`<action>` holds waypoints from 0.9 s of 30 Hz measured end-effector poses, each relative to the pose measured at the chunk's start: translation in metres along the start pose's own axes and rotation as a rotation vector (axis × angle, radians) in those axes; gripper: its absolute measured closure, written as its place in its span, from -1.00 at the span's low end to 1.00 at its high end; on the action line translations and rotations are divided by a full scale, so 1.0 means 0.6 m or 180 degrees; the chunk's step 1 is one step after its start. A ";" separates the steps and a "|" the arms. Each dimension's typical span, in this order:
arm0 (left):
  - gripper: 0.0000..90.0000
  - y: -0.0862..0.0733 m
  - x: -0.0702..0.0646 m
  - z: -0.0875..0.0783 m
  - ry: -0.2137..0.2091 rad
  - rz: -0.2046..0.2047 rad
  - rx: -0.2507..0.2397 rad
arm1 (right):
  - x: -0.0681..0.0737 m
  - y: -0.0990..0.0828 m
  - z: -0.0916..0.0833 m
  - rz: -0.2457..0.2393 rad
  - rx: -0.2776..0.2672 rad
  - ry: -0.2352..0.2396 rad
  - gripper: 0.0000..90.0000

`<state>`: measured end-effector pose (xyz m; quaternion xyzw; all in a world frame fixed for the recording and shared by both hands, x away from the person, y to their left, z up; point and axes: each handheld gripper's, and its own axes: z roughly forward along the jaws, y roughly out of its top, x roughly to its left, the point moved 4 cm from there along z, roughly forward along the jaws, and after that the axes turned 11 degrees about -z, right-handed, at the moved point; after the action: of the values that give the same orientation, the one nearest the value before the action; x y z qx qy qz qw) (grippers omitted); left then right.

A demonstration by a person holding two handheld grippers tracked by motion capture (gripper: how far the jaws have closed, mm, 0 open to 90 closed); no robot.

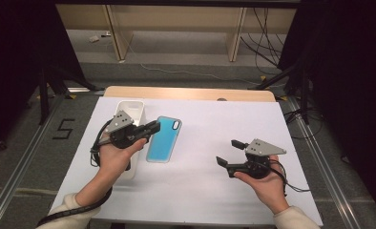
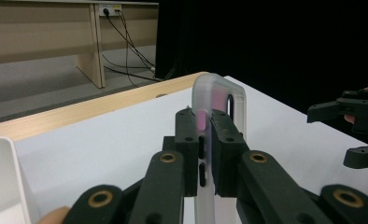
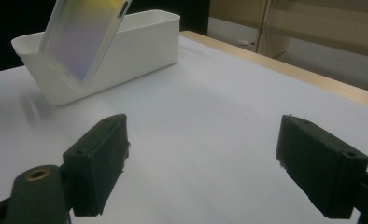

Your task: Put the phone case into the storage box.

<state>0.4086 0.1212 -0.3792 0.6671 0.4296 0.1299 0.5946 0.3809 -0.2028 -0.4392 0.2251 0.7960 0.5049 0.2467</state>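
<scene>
The left gripper [image 1: 153, 127] is clamped on the phone case [image 1: 163, 139], w/ both jaws pressing on one long edge of it. In the high view the case shows blue and hangs just right of the white bin [image 1: 129, 109], above the white table cover [image 1: 214, 191]; I cannot tell if its lower end touches the cover. In the left gripper view the case [image 2: 213, 93] looks frosted and half-transparent, w/ a pink tint inside, and it stands up between the two black pads [image 2: 190, 140]. The camera slot is near the top corner of the case.

The right gripper [image 1: 230, 152] is held apart, on the right part of the table, jaws spread wide and nothing between them. In the right gripper view its two pads [image 3: 98, 163] stand far from each other, over the bare white cover [image 3: 196, 140]. Behind them the white bin [image 3: 140, 42] is seen from the side, and the case [image 3: 81, 37] leans tilted in front of it, approx. at the bin's left end.

The left hand [image 1: 114, 155] is over the near part of the bin. The right hand [image 1: 265, 183] is near the front edge of the table. The two grippers are well apart, the case is btw. them but much closer to the left one
</scene>
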 end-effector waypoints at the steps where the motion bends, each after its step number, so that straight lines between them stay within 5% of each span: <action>1: 0.83 0.000 0.001 -0.001 0.0000 0.0006 -0.0002 | 0.000 0.000 0.001 0.0008 -0.0061 0.0002 -0.60; 27: 0.83 0.017 0.018 -0.016 0.0063 -0.0076 -0.0128 | 0.002 -0.015 -0.025 0.0199 -0.0034 -0.0016 -0.59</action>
<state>0.4129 0.1365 -0.3714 0.6485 0.4408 0.1380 0.6051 0.3697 -0.2160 -0.4418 0.2498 0.7852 0.5160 0.2340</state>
